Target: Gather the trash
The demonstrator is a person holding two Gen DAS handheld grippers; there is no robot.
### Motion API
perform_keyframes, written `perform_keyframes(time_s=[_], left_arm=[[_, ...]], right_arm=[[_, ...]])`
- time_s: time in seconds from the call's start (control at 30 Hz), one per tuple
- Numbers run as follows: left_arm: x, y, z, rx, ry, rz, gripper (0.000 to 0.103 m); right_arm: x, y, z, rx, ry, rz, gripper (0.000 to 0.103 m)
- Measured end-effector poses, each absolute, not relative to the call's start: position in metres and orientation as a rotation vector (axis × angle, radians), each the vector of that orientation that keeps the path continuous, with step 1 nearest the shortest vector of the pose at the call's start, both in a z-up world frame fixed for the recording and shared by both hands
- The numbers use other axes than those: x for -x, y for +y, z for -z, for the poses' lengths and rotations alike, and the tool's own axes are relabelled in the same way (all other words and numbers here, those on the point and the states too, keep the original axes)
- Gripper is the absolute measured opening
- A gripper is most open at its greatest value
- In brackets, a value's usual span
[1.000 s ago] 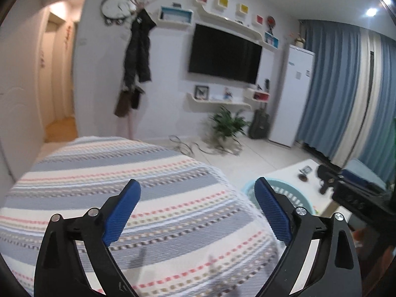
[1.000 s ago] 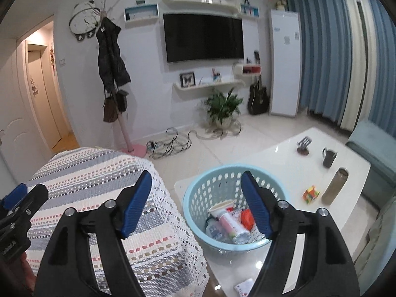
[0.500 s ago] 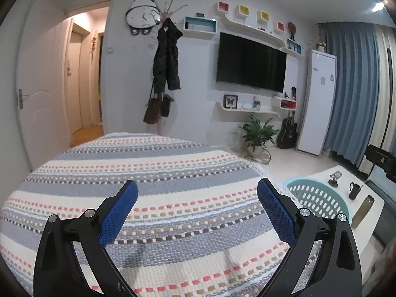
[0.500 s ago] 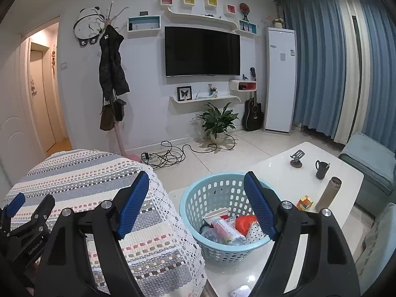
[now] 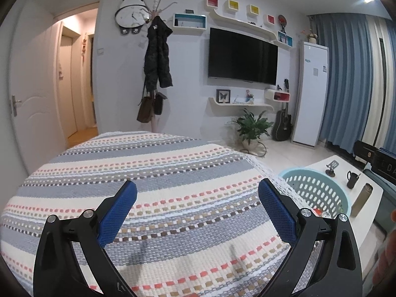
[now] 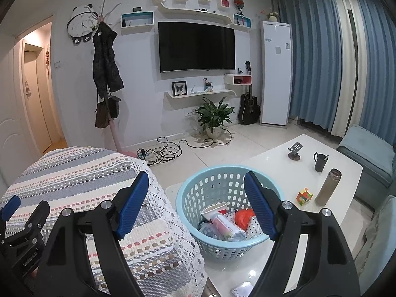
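A light blue plastic basket [image 6: 198, 193] stands on the white coffee table [image 6: 292, 173]. It holds trash: a paper cup [image 6: 213, 210], a plastic bottle [image 6: 226, 227], a red wrapper [image 6: 242, 217] and a dotted white piece. The basket also shows in the left wrist view [image 5: 314, 190]. My right gripper [image 6: 196, 198] is open and empty, held above the basket's near rim. My left gripper [image 5: 196, 203] is open and empty, above the striped cover [image 5: 160, 180]. The left gripper also shows at the left edge of the right wrist view [image 6: 14, 212].
On the table stand a black mug [image 6: 320, 161], a brown flask [image 6: 328, 187], a puzzle cube [image 6: 305, 196] and a phone stand [image 6: 295, 150]. A white card [image 6: 243, 289] lies near the front. A teal sofa [image 6: 368, 156] is at the right. Cables [image 6: 163, 151] lie on the floor.
Both grippers have risen and tilted up, so the room sits lower in both views. The left view has also swung left. Both stay open and empty.
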State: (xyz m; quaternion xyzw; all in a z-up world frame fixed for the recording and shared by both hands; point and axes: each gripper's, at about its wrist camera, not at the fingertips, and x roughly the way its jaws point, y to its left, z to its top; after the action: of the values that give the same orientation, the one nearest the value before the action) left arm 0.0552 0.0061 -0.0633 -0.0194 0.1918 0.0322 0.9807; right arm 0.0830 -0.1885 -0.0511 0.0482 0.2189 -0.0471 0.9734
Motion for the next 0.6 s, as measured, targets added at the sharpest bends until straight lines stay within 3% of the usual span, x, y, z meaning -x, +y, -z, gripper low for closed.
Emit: perform_keyframes(time_s=[0.6], left_arm=[[-0.0527, 0.0101, 0.0621, 0.063, 0.384, -0.085, 0.095]], right_arm=[[-0.0826, -0.1854, 0.0526, -0.086, 0.441, 0.101, 0.079]])
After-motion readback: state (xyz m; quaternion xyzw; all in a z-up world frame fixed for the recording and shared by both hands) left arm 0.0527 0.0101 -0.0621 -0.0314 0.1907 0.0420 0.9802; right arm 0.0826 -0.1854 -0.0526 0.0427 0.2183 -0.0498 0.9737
